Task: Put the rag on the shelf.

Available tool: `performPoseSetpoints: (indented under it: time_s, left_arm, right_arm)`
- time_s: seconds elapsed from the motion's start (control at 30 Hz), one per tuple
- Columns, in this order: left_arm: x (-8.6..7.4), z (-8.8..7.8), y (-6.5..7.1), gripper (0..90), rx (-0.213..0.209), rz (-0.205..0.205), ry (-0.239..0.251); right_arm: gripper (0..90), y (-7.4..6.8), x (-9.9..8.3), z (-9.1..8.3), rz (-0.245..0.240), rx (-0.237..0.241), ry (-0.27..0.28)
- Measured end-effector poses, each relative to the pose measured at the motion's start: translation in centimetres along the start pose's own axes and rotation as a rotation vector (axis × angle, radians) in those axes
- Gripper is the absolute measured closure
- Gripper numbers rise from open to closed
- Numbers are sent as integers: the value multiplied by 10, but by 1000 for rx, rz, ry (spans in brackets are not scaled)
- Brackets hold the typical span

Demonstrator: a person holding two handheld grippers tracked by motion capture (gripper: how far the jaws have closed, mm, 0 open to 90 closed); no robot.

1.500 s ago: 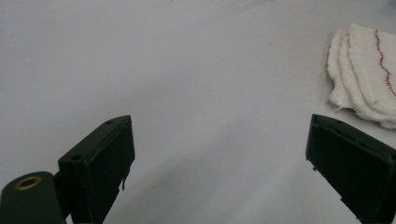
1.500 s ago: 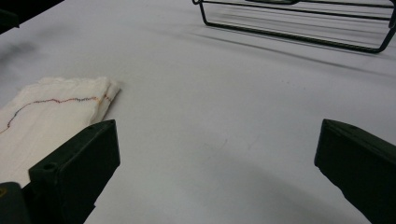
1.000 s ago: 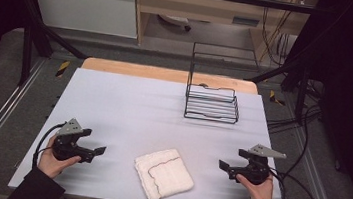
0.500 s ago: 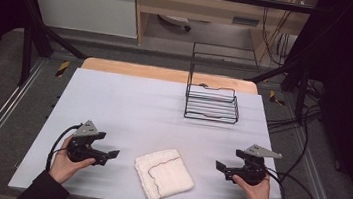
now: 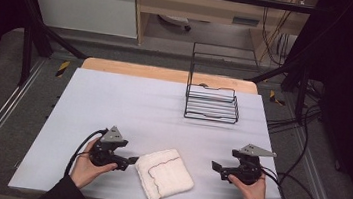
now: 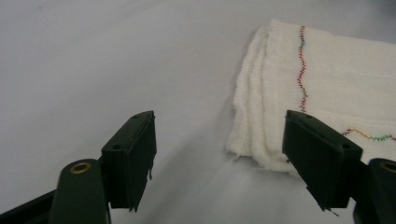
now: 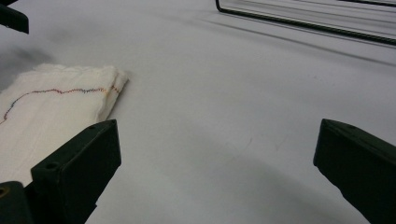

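1. The left gripper (image 5: 133,160) sits low in the person's left hand (image 5: 87,166), lying roughly level and pointing toward the right one.
2. Its jaws have just been closing, yet stand apart with nothing pressed between them.
3. The right gripper (image 5: 215,166), in the right hand (image 5: 251,184), points leftward, jaws spread wide.

One folded white cloth (image 5: 163,174) lies on the worktop (image 5: 128,104), between the two sets of tongs, just beside the left tongs (image 5: 132,160) and well apart from the right tongs (image 5: 215,167). One black wire rack (image 5: 212,102) stands beyond the right tongs.
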State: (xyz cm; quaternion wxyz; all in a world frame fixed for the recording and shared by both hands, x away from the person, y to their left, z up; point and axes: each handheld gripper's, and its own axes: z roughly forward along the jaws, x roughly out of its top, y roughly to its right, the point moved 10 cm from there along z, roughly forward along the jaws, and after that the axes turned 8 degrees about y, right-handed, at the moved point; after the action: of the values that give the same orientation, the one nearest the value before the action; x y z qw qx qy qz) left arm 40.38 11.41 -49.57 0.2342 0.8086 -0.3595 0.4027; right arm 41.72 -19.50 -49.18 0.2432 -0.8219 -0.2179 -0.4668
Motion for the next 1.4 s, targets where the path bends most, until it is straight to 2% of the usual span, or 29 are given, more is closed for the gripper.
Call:
performPoseSetpoints:
  time_s: [0.07, 0.13, 0.3, 0.33, 0.53, 0.67, 0.93, 1.03, 1.2, 1.23, 1.27, 1.4]
  left_arm:
    - [-1, 6, 5, 312, -4, 2, -15]
    - [-2, 10, 9, 380, -8, 1, -21]
    - [-6, 19, 20, 467, -45, -12, -53]
    - [-7, 20, 21, 511, -49, -13, -60]
    - [-11, 24, 21, 569, -57, -48, -71]
    - [-13, 25, 24, 610, -51, -40, -78]
    - [-13, 26, 29, 704, -52, -62, -86]
    - [-13, 26, 30, 729, -43, -53, -92]
    - [-13, 26, 31, 745, -36, -41, -100]
    - [-13, 26, 31, 745, -36, -43, -99]
    - [-12, 26, 31, 747, -37, -44, -99]
    - [-13, 26, 30, 748, -43, -49, -99]
  right_arm:
    - [13, -1, 0, 1, -6, 0, -5]
    - [15, -5, 1, 4, -11, 3, -4]
    - [21, -11, 3, 9, -23, 16, -8]
    - [28, -15, 5, 12, -19, 21, -5]
    - [46, -27, 10, 25, -37, 40, -10]
    - [68, -46, 14, 41, -46, 71, -26]
    - [83, -64, 20, 64, -52, 72, -49]
    - [123, -72, 20, 78, -67, 75, -75]
    - [276, -84, 20, 97, -87, 111, -107]
    - [276, -84, 20, 97, -87, 111, -107]
    - [347, -87, 19, 104, -105, 114, -119]
    - [471, -88, 13, 114, -104, 110, -149]
